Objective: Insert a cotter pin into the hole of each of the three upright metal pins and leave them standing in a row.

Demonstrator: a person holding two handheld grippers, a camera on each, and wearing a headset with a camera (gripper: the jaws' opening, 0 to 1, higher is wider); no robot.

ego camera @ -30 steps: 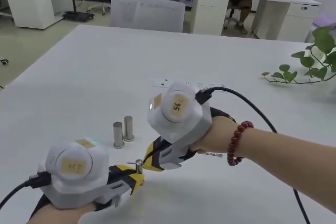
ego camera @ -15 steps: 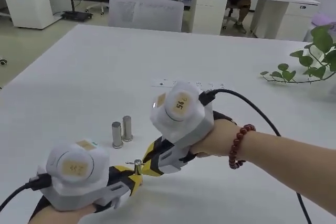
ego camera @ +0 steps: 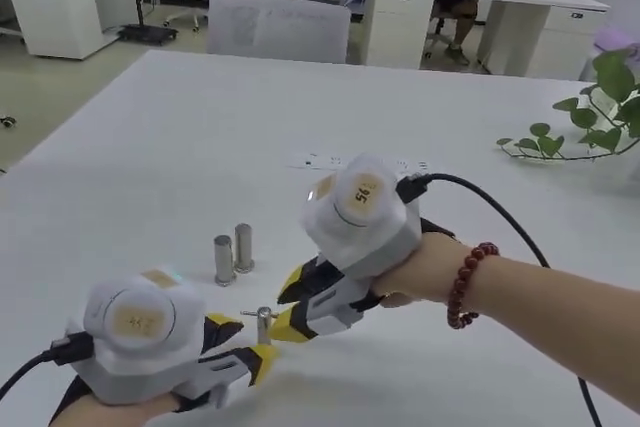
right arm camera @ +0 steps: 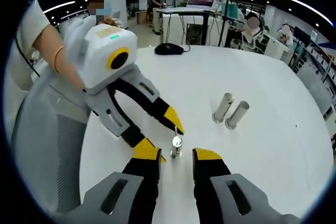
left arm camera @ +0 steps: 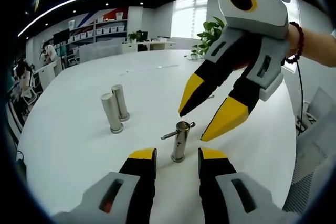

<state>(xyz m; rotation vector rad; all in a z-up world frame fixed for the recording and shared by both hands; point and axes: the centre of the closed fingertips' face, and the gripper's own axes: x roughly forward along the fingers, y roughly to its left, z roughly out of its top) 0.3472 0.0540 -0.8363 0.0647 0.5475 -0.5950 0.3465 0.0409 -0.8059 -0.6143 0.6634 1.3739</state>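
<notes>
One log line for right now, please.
left gripper open | right gripper open | near pin upright between both, cotter pin through hole | other two pins upright, bare

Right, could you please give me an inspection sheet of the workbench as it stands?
Surface: white table, no spills seen.
Job's things: near metal pin upright, cotter pin crossing its top; two far pins upright, side by side, no cotter pins seen in them.
Clutter: flat white strip; plant sprig at the table's edge.
Grippers: left hand-held gripper and right hand-held gripper both open, either side of the near metal pin.
Cables: black cable from the right hand-held gripper.
Surroundings: chair and desks behind.
</notes>
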